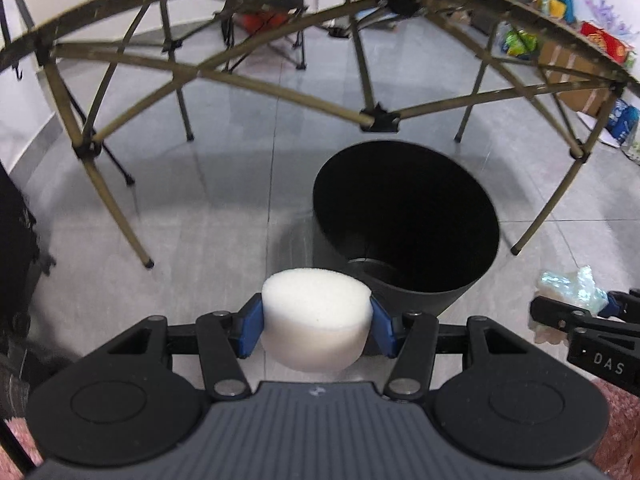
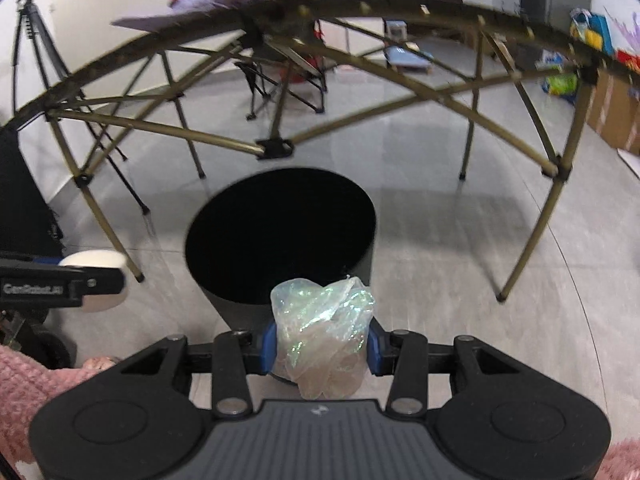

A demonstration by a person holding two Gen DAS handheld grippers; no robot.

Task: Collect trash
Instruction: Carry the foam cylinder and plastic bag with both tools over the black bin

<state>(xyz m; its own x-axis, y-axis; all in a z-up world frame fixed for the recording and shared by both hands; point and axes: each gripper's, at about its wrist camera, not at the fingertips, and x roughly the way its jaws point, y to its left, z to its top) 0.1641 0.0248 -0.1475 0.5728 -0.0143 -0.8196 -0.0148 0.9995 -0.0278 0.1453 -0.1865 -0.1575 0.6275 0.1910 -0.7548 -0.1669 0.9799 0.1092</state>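
A white foam puck [image 1: 316, 318] is gripped between the blue pads [image 1: 252, 330] of the left gripper [image 1: 316, 330], whose jaws are clamped on its two sides. The puck is held just short of the near rim of a black bin [image 1: 404, 216], which stands on the grey tiled floor [image 1: 224, 200] at about one o'clock from the puck in the left wrist view. At three o'clock in that view the right gripper [image 1: 576, 312] is seen from the side with its load.

In the right wrist view a crumpled wad of iridescent clear plastic [image 2: 322, 332] is pinched between the jaws of the right gripper [image 2: 322, 346]. The bin [image 2: 280, 236] lies at about eleven o'clock from the wad, its near rim partly covered by it. The bin's contents cannot be made out, perhaps because its inside is so dark. Behind the bin a folding table's olive frame [image 2: 200, 132] is spread across both views.
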